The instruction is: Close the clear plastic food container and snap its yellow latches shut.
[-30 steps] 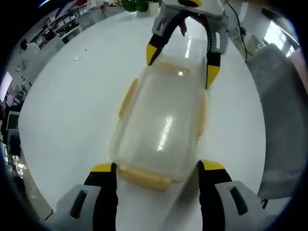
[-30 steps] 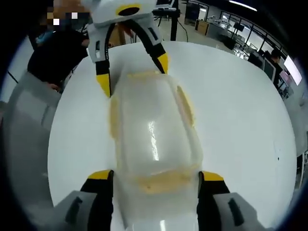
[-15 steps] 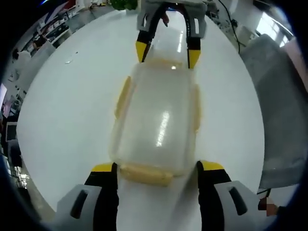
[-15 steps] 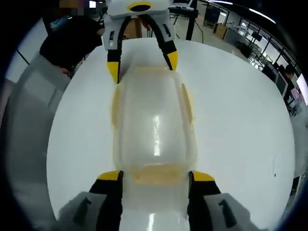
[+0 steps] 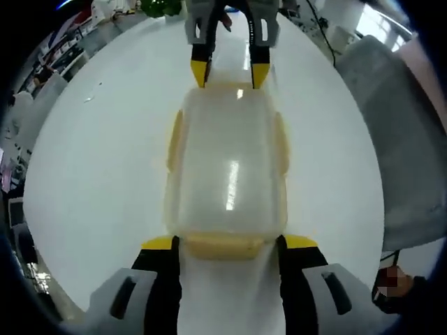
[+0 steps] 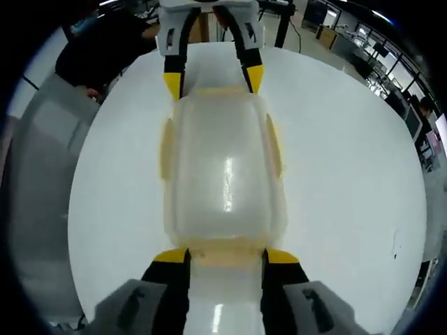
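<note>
The left tool (image 5: 227,243) has its jaws apart, their yellow tips flanking the near end latch (image 5: 223,246) of the clear food container (image 5: 227,164); they seem to touch the latch's ends, though the fisheye blur leaves contact uncertain. The right tool (image 6: 225,257) stands likewise at the opposite end, jaws apart around that end's latch (image 6: 225,252), and may be pressing it. The container lies lid-down-closed near the middle of the round white surface (image 5: 98,160), with a yellow side latch (image 5: 173,139) on each long side. Bare surface lies open on both long sides out to its curved edge. The two tools face each other along the container's length.
</note>
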Demonstrator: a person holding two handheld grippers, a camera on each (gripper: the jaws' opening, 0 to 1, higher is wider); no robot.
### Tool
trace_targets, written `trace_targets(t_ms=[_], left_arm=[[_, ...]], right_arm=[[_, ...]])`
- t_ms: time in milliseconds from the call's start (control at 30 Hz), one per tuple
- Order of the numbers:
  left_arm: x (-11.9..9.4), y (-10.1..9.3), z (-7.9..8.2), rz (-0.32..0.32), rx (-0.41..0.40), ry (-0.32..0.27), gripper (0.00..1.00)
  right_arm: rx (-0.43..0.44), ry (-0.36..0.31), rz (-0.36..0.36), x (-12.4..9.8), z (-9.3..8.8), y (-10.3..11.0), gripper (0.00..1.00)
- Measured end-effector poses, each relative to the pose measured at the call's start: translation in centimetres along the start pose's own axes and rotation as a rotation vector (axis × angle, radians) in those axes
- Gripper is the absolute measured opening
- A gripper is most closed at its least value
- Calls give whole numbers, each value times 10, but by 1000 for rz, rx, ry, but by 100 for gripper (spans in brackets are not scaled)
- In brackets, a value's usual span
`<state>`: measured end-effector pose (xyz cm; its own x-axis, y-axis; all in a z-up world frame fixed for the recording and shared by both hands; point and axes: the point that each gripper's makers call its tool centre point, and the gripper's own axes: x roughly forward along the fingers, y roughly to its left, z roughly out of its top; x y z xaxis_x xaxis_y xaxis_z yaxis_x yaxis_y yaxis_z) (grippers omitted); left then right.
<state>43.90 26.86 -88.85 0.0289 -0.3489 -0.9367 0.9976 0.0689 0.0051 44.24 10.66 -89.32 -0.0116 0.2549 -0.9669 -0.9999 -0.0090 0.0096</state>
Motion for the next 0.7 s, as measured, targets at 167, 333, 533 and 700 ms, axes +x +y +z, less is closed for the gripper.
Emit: trace_targets(t_ms=[167,333,533,700], left_arm=[[-2,6,-1,-13,55,7,37],[-1,9,2,-15,64,-26,37],[-4,8,3,-11,57,-40,37],[-5,5,6,-12,34,-75,36]], right_arm=[[20,1,-3,0,0,-1,38],[-21,22,10,-1,1,0,38],[-21,-34,13,-3,0,0,37],[-8,-60,2,-3,1,1,37]])
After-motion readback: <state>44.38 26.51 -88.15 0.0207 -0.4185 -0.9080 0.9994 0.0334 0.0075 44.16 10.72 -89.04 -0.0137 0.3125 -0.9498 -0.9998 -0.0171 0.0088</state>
